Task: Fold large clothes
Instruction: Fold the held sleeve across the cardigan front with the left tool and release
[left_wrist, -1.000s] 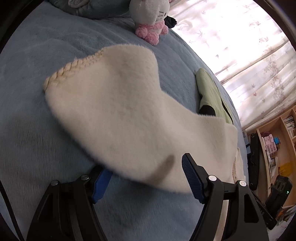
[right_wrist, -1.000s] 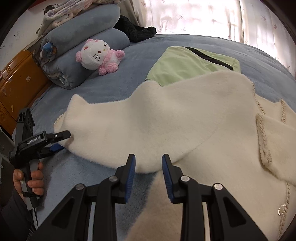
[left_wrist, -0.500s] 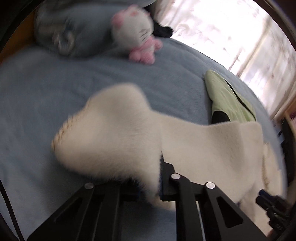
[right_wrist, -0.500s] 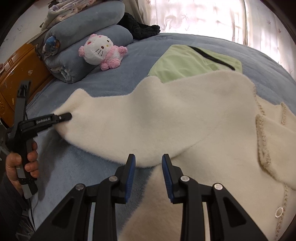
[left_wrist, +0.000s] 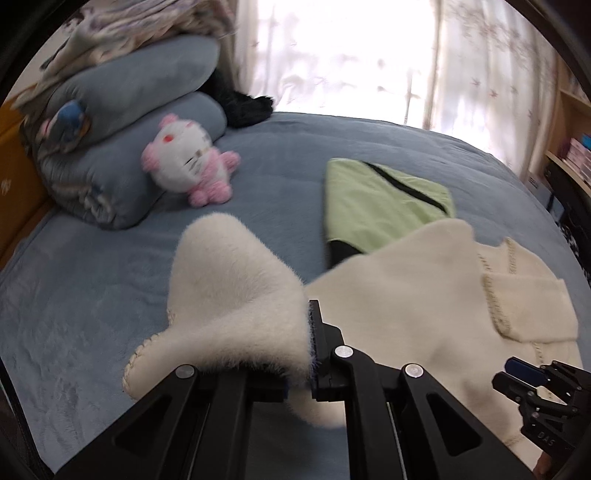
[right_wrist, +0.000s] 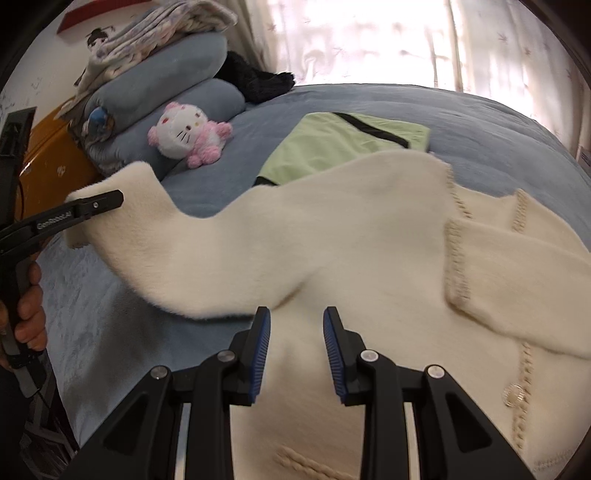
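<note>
A fluffy cream cardigan with braided trim and a round button lies spread on a soft blue plush bed. The left tongs are clamped on the end of its long furry sleeve, lifting the cuff off the bed. The right tongs hover narrowly parted above the cardigan's body, with nothing between their ribbed blue pads. Behind it lies a smooth, flat, pale green garment with a black stripe, partly under the cardigan. A white and pink plush cat leans on rolled blue pillows.
</note>
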